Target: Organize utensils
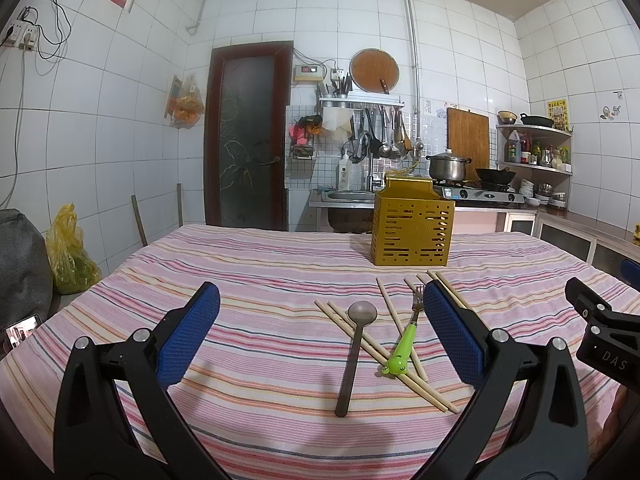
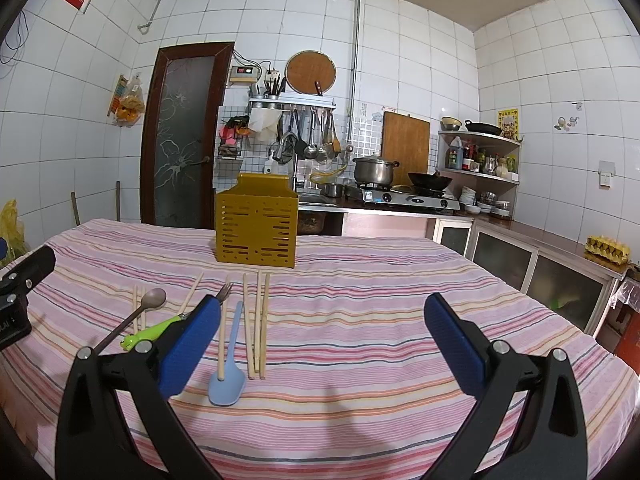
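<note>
A yellow slotted utensil holder (image 1: 413, 229) stands upright on the striped tablecloth, also in the right wrist view (image 2: 256, 227). In front of it lie a brown spoon (image 1: 352, 354) (image 2: 136, 314), a fork with a green frog handle (image 1: 405, 340) (image 2: 160, 327), several wooden chopsticks (image 1: 374, 344) (image 2: 256, 324) and a light blue spoon (image 2: 230, 364). My left gripper (image 1: 320, 332) is open and empty above the cloth, near the brown spoon. My right gripper (image 2: 322, 336) is open and empty, to the right of the utensils.
The table (image 2: 380, 292) has a pink striped cloth. Behind it are a sink, a stove with a pot (image 2: 374, 170) and a wok, a door (image 1: 246, 136) and corner shelves. A yellow bag (image 1: 70, 252) sits left of the table. Cabinets (image 2: 532, 256) run along the right.
</note>
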`<state>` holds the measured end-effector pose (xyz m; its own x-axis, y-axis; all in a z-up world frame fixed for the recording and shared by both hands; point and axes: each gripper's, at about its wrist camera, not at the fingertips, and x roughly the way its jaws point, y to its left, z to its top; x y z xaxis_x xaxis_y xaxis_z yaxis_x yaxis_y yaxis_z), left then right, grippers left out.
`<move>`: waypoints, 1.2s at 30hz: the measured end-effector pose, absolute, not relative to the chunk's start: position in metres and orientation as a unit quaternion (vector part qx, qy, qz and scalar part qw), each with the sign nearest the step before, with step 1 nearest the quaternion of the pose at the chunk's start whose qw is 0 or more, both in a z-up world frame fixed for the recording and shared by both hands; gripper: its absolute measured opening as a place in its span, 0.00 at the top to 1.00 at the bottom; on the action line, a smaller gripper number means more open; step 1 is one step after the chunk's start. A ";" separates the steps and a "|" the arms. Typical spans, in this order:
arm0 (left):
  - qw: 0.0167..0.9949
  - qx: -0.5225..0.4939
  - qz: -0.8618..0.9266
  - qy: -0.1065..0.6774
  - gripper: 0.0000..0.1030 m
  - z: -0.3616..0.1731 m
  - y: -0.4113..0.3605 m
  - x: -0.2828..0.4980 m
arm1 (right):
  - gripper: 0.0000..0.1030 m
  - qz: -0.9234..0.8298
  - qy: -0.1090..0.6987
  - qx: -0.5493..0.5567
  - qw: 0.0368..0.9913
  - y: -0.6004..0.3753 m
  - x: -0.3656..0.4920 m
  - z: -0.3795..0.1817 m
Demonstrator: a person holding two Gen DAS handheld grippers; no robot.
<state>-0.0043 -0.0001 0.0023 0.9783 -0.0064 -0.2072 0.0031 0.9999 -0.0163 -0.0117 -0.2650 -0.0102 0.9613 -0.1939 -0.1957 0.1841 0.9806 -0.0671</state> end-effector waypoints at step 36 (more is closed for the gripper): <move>0.986 0.011 0.024 0.166 0.05 0.009 -0.007 0.028 | 0.04 -0.077 0.153 -0.012 0.985 -0.264 0.020 -0.010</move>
